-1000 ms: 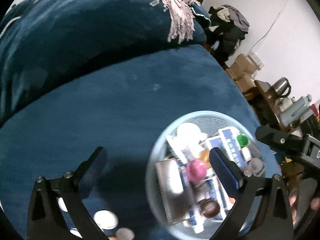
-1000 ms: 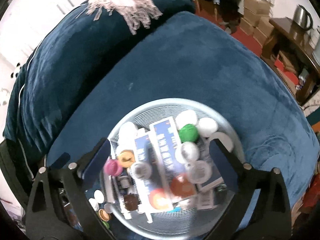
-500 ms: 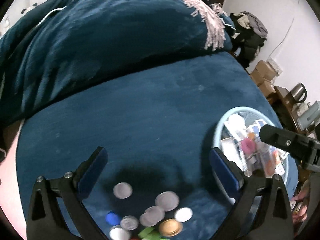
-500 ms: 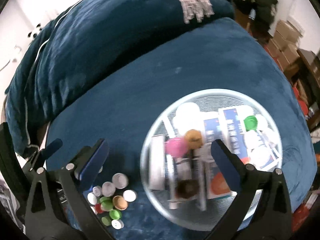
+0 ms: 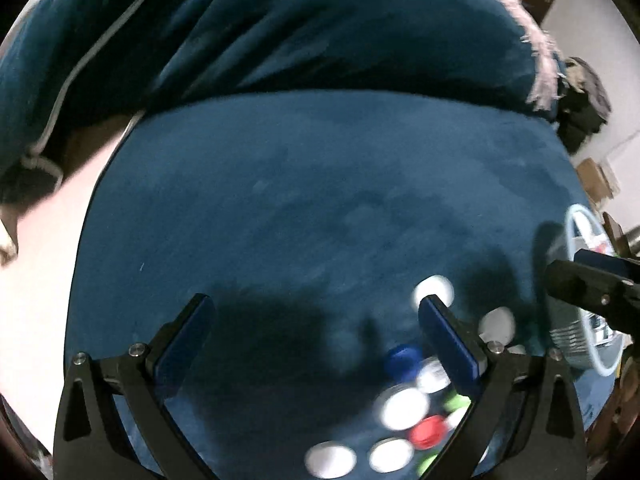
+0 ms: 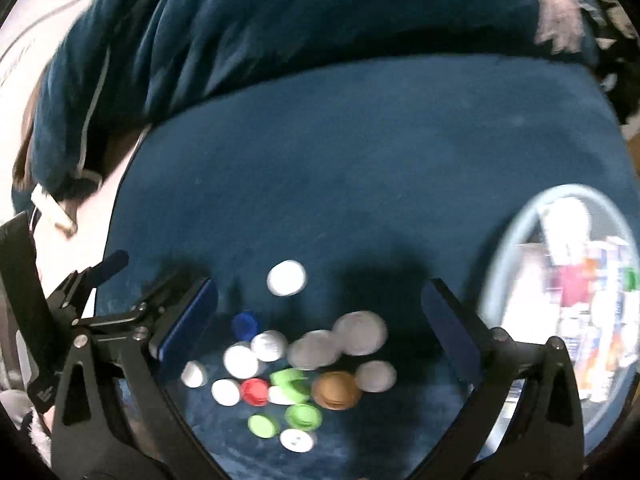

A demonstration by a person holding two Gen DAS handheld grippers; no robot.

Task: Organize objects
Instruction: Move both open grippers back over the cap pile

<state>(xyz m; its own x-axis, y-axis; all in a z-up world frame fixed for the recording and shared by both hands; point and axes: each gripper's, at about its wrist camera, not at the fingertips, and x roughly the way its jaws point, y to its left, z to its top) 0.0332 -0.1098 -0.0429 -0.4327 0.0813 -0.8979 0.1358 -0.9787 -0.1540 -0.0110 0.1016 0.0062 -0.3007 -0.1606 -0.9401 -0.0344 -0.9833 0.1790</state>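
Support surface: dark blue plush cushion (image 6: 360,152), soft nap.
Rear boundary: blue backrest (image 6: 280,16) rises behind it.
Loose items: cluster of bottle caps (image 6: 304,368) lying directly on the plush, near its front edge.
Cap colours: white, grey, green, red, blue, brown.
Outlier: one white cap (image 6: 286,278) apart, behind the cluster.
Container: round pale-blue basket (image 6: 496,240) at right, filled with blurred items.

Caps and basket on our cushion
We see the caps (image 6: 296,368) clustered left of the basket (image 6: 560,292), both on the cushion (image 6: 360,160).
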